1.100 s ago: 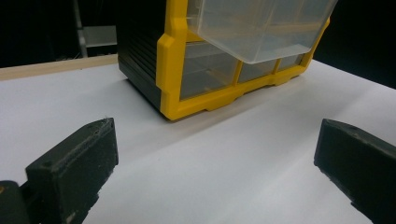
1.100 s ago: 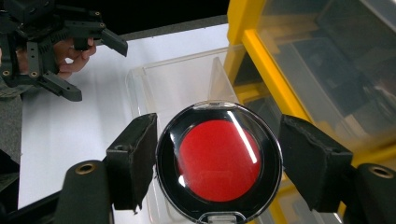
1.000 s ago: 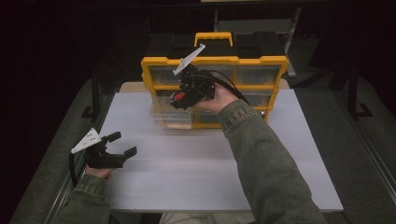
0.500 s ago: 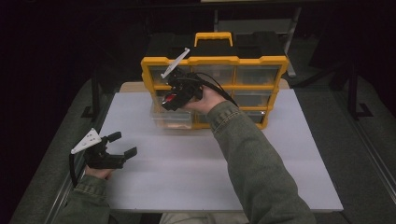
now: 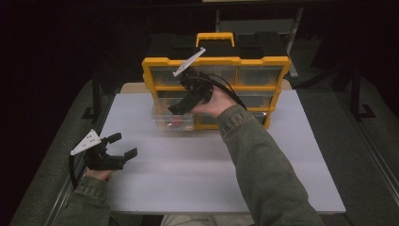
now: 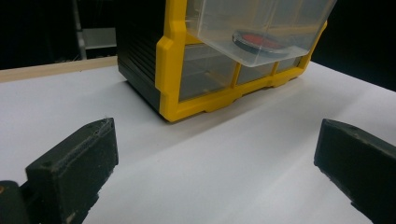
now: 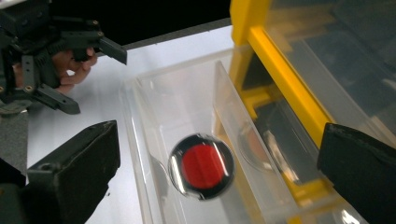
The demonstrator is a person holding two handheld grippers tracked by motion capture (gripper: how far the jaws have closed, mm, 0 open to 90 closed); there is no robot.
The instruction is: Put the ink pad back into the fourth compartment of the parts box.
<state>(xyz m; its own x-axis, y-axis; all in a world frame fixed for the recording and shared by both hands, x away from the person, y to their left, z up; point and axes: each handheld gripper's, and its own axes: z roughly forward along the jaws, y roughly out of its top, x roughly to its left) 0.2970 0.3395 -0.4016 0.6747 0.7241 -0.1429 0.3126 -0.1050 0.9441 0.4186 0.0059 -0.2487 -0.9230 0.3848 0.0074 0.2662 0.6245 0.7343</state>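
One clear drawer (image 5: 173, 118) stands pulled out of my yellow organizer (image 5: 216, 63), from its lower left bay, at about 11 o'clock from the middle of the bench (image 5: 197, 169). Inside it lies a single round black-rimmed disc with a red centre (image 7: 201, 166); the disc looks blurred in the right gripper view, and I cannot tell whether it rests flat on the drawer floor. In the left gripper view the same disc (image 6: 259, 41) shows through the drawer's clear bottom (image 6: 261, 28), which juts past the yellow frame. The other drawers sit pushed in; their contents are too dim to make out.

My right gripper (image 5: 181, 104) hangs over the open drawer, jaws spread wide on either side of the disc and pinching nothing. My left gripper (image 5: 123, 146) rests low at about 8 o'clock on the bench, well apart from the organizer, jaws spread and holding nothing. My right sleeve (image 5: 263, 169) crosses the bench from 5 o'clock and covers the organizer's lower middle front.
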